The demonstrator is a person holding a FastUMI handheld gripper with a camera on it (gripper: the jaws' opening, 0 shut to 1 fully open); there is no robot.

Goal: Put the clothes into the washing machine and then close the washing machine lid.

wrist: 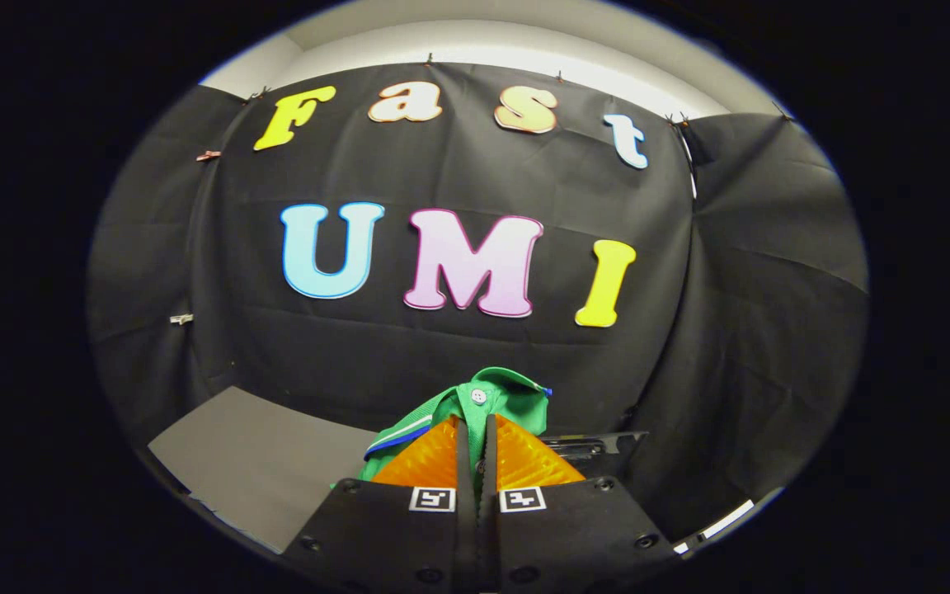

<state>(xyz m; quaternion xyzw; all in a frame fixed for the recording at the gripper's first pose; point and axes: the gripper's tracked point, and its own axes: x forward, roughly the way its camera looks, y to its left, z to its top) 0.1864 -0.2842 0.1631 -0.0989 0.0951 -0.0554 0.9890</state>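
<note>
A green garment point(498, 397) with a white button and a blue-and-white striped trim is pinched between the two fingers of my gripper point(476, 429). The fingers are pressed together on the cloth, which bunches up above their tips and hangs off to the left of them. The gripper is raised, well above the grey surface. Just behind the right finger shows a dark edge of a machine part point(599, 448); what it is cannot be told.
A grey table surface point(261, 462) lies below and to the left of the fingers. The booth's black cloth wall point(475, 346) stands close behind the garment and wraps round on the right. A white edge point(726, 518) shows low on the right.
</note>
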